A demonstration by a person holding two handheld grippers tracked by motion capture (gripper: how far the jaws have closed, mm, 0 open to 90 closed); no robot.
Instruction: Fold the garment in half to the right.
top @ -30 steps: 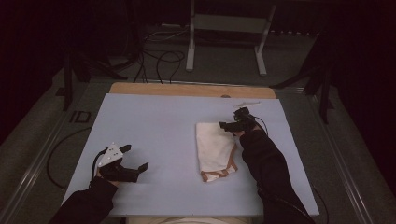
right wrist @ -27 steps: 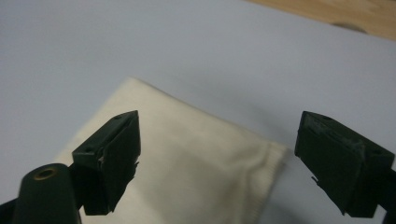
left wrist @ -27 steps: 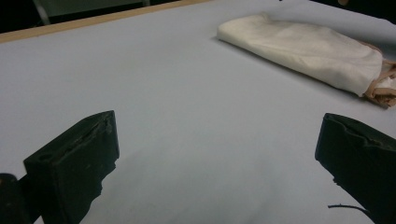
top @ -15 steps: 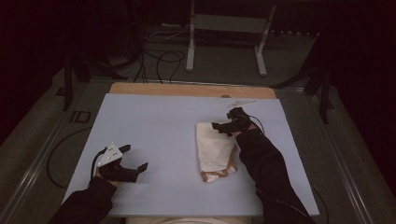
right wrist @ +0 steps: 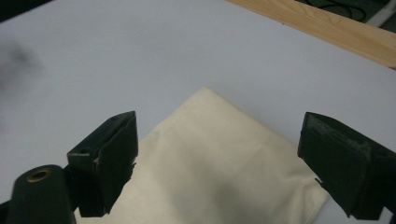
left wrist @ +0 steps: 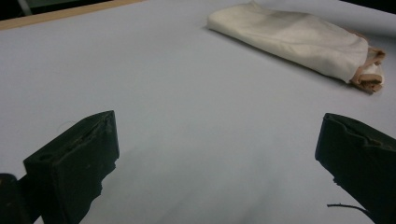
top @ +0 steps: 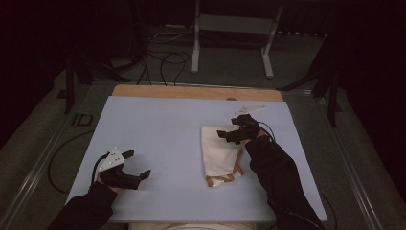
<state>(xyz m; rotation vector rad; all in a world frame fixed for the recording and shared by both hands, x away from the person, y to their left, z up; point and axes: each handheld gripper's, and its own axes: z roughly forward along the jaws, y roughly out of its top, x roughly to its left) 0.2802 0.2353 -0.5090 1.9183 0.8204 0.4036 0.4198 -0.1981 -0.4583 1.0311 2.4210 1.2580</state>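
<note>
Jaws of the right gripper stand wide apart with nothing between them, poised over the far end of the cloth. From the right gripper view, the cloth's cream far corner lies under the gap between the jaws; whether they touch the fabric cannot be told. The left gripper also stands wide and empty, low over bare mat near the near left corner, well apart from the cloth.

The cloth is folded into a long cream shape, right of the mat's middle, running from the far end under the right gripper toward the person. Its near end shows a tan trim; in the left gripper view the same trim sits at the cloth's right end, with open mat between it and the left jaws. The person's right sleeve lies along the cloth's right edge and covers a little of it.

Beyond the mat a strip of wooden table shows at the far edge. Past that, on the floor, lie dark cables and a pale metal stand. Nothing lies on the mat between either gripper and the cloth.
</note>
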